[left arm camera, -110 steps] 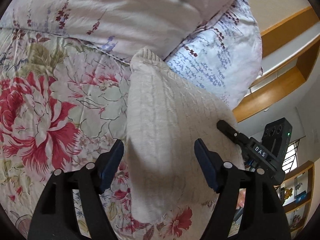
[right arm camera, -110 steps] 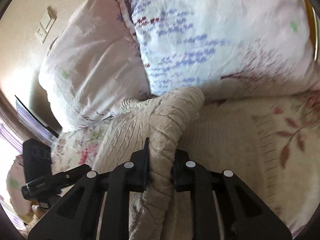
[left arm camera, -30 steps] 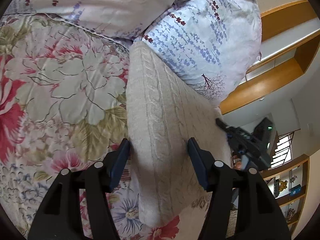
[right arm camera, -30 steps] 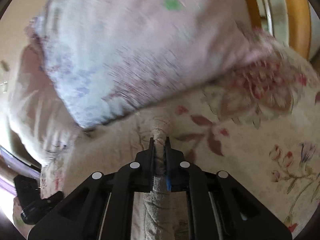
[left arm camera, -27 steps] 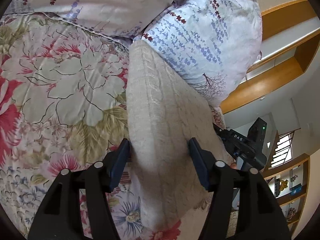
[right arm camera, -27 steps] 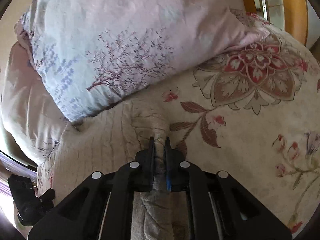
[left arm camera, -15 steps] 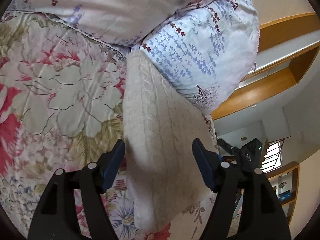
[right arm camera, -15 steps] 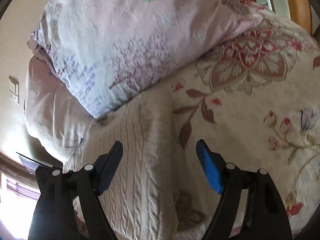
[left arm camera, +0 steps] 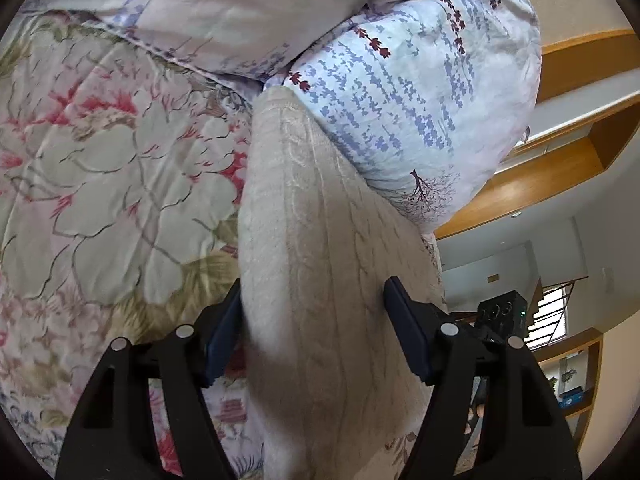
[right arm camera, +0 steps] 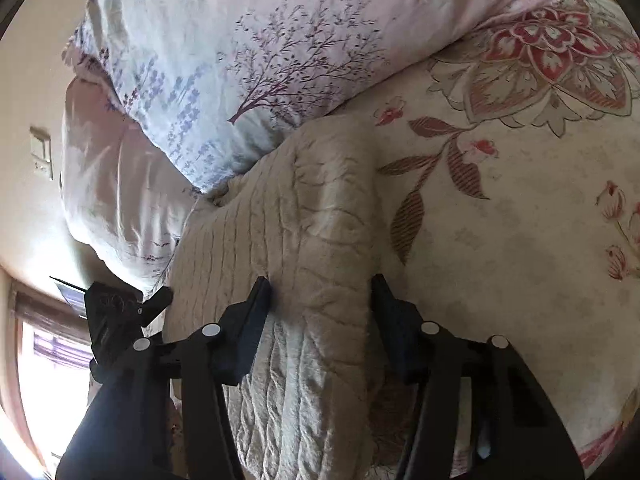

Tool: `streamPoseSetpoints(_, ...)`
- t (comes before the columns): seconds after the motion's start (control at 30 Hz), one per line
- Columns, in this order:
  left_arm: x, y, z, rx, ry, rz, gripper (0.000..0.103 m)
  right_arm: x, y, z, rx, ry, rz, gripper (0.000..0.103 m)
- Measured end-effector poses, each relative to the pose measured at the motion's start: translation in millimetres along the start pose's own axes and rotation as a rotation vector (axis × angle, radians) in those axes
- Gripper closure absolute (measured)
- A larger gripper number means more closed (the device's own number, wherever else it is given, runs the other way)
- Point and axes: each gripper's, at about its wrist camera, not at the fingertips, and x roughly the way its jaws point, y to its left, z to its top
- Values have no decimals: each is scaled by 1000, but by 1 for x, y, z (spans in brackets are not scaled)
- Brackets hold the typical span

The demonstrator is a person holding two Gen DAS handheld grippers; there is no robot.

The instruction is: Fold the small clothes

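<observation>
On top of the flowered bedspread (left arm camera: 100, 184) a cream cable-knit sweater (left arm camera: 320, 264) is seen lying folded into a long, narrow strip. Its long axis is seen running away from both cameras, and its far end is pressed against the blue-and-white patterned pillow (left arm camera: 420, 92) at the head of the bed; a second, pinkish pillow (right arm camera: 120, 184) is seen just beside that one. The near end of the strip is straddled by the left tongs (left arm camera: 312, 320), whose jaws are held apart on either side of it; the left pad is seen at the fabric's edge, but no squeezing can be made out. In the right wrist view a raised ridge of the sweater (right arm camera: 320, 240) is flanked by the right tongs (right arm camera: 320, 300), whose jaws are closing around the fold, with the knit between them and the pads not yet pressed into it.
</observation>
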Motion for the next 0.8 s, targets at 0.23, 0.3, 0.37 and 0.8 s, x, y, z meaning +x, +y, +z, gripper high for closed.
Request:
streamPoseSetpoints(0.23,3,4,0,-23,-20,-33,60,4,-2,-8,10,21,93,69)
streamPoseSetpoints(0.3,-1,6,0,-27,-20,-47,64,3,-1,-9,21,13,103,72)
streamPoseSetpoints(0.37,-7,3,0,-13,-20,-55,66,0,5,-10,15,-4,105,73)
streamPoseSetpoints(0.8,-124,51,-9,-2,-89,12,67,61,112,-50,-220,44,122,76)
